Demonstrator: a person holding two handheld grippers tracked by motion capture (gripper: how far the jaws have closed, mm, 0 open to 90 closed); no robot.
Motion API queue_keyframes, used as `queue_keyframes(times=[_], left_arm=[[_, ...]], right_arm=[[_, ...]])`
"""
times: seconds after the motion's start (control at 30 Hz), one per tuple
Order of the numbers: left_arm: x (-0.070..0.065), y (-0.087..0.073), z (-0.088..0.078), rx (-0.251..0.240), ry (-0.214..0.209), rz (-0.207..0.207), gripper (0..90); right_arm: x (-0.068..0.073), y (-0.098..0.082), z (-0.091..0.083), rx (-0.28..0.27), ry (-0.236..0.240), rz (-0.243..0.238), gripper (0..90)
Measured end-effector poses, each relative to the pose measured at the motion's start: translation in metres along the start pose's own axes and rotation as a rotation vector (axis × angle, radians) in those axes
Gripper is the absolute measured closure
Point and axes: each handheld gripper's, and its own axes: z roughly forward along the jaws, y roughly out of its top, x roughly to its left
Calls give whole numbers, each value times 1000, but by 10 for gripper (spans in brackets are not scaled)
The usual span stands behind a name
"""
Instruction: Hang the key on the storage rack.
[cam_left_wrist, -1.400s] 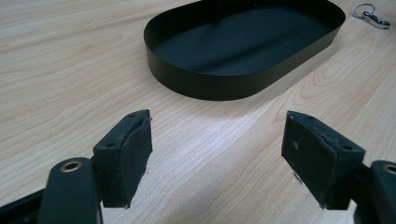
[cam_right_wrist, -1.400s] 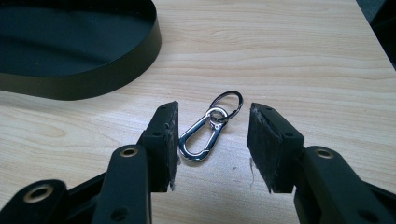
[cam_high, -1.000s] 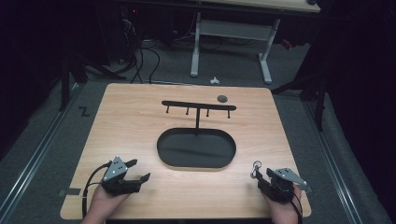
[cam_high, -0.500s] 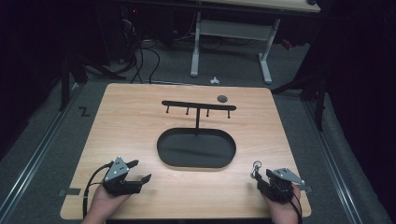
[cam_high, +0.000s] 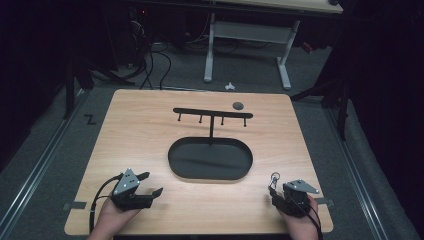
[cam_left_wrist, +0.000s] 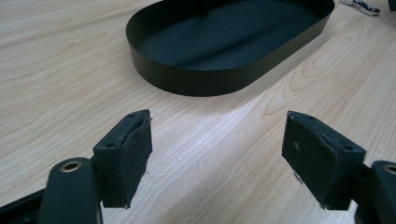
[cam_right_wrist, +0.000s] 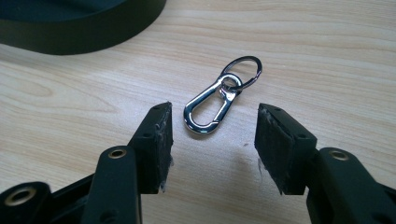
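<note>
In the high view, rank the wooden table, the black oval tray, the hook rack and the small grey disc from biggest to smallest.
1. wooden table
2. black oval tray
3. hook rack
4. small grey disc

None look close in size.

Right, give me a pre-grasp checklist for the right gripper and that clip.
1. Carabiner clip lies flat on the table, apart from the oval tray: ok.
2. Right gripper jaws, which have just been opening, stand wider than the clip: ok.
3. Clip centred between the jaws: not ok, it lies just ahead of them.
4. Hook rack stands upright behind the tray, hooks free: ok.
5. Left gripper open and holding nothing: ok.
</note>
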Motion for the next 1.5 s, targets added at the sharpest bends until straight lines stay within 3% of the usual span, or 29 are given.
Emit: queue_keyframes(times=[0.17,0.37,0.47,0.73,0.8,0.83,1.07,1.33,1.5], left_arm=[[-1,-1,1,10,-3,4,247],[-2,0,-1,6,-6,15,247],[-1,0,-2,-1,-11,10,247],[-2,1,-2,-8,-23,13,248],[-2,1,-2,-9,-25,15,248],[-2,2,-2,-14,-24,14,248],[-3,2,-2,-14,-28,13,248],[-4,1,-1,-5,-30,15,248],[-4,1,0,-1,-29,15,249]], right_arm=[[0,2,1,-2,1,-2,447],[3,9,6,47,-5,-40,435],[4,13,4,60,-32,-72,447],[-1,25,-1,177,8,-43,437],[1,27,-1,205,3,-65,435],[5,29,-2,244,-6,-107,433],[18,35,-5,299,-4,-179,428],[15,39,-4,355,-7,-188,390],[9,50,1,424,-9,-175,382]])
